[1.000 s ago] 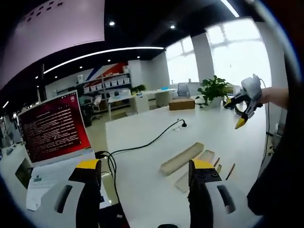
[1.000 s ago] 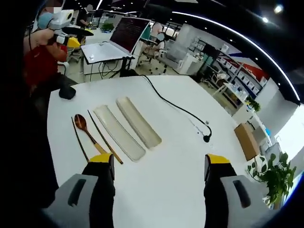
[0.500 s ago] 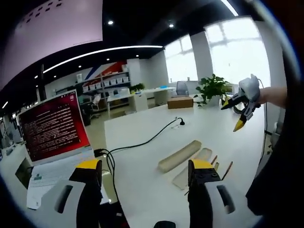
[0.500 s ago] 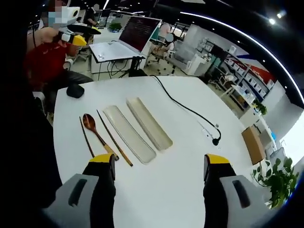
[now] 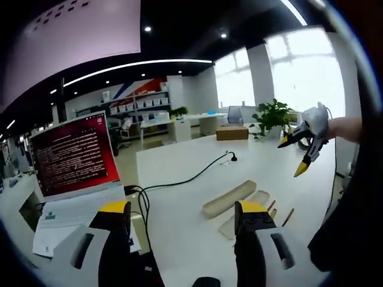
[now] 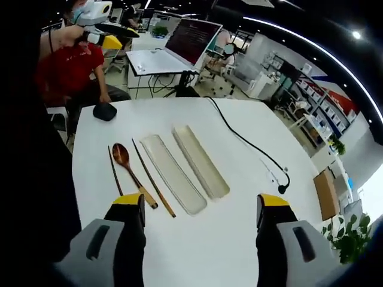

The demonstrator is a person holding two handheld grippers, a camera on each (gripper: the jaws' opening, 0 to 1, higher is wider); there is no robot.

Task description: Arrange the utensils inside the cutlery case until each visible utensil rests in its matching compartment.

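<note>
Two long beige case trays (image 6: 173,173) (image 6: 201,161) lie side by side on the white table (image 6: 239,227). To their left rest a wooden spoon (image 6: 131,171) and two dark chopsticks (image 6: 153,186) (image 6: 115,171), outside the trays. My right gripper (image 6: 200,203) hovers open and empty above the table's near side. My left gripper (image 5: 182,208) is open and empty too, held off the table's end; it also appears far off as the left gripper (image 6: 99,27). In the left gripper view the trays (image 5: 228,198) lie ahead, and the right gripper (image 5: 293,156) hangs open above them.
A black cable (image 6: 248,143) runs across the table beyond the trays. A black mouse (image 6: 105,111) sits near the corner. An open laptop (image 5: 75,155) stands on a side desk. A person in a red shirt (image 6: 69,63) sits beyond. A cardboard box (image 5: 232,133) and plant (image 5: 272,113) are at the far end.
Both views have shifted slightly with the hands; the right gripper has drawn back a little from the trays. Both grippers stay open and nothing on the table has moved.
</note>
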